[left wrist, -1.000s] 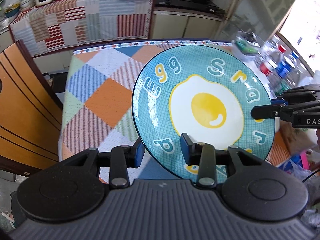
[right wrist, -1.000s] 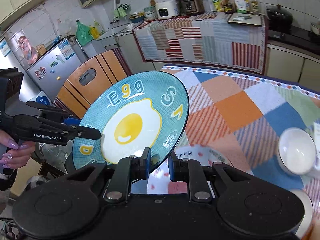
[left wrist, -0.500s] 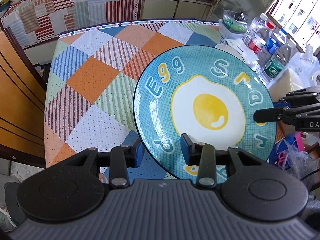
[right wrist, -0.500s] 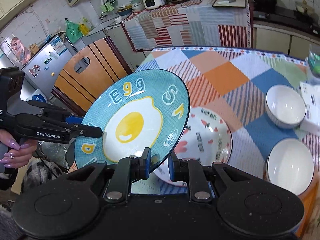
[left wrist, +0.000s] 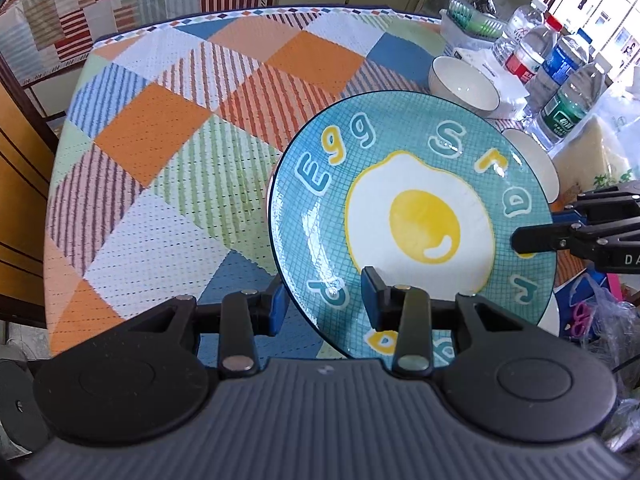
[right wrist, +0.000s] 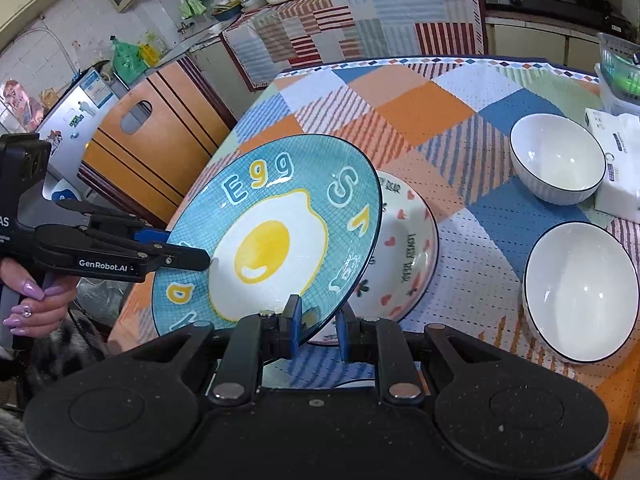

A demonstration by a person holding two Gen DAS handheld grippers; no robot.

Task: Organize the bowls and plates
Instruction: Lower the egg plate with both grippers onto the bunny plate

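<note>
Through my left wrist view, my left gripper [left wrist: 324, 304] clamps the rim of the egg plate [left wrist: 416, 224] at about 7 o'clock, one pad under the edge and one on the printed face, while my right gripper [left wrist: 536, 240] pinches the opposite rim at 3 o'clock. The plate hangs tilted above the checked table [left wrist: 168, 128], with a white bowl [left wrist: 464, 84] beyond it at 1 o'clock. It is glazed ceramic, so I judge it stiff, fairly heavy, slick and breakable; the raised rim is the only sensible hold, and two opposed grips keep it from swinging. Through my right wrist view, my right gripper [right wrist: 318, 330] is nearly closed on the rim's near edge, my left gripper [right wrist: 192, 258] bites at 9 o'clock, and the heart-print plate [right wrist: 408, 256] lies on the table directly beneath, partly covered. Two white bowls [right wrist: 558, 164] stand at 2 and 3 o'clock. Compared with a second ago, both views sit lower and tip further down, the table looms larger, and both bowls have come fully into sight.
</note>
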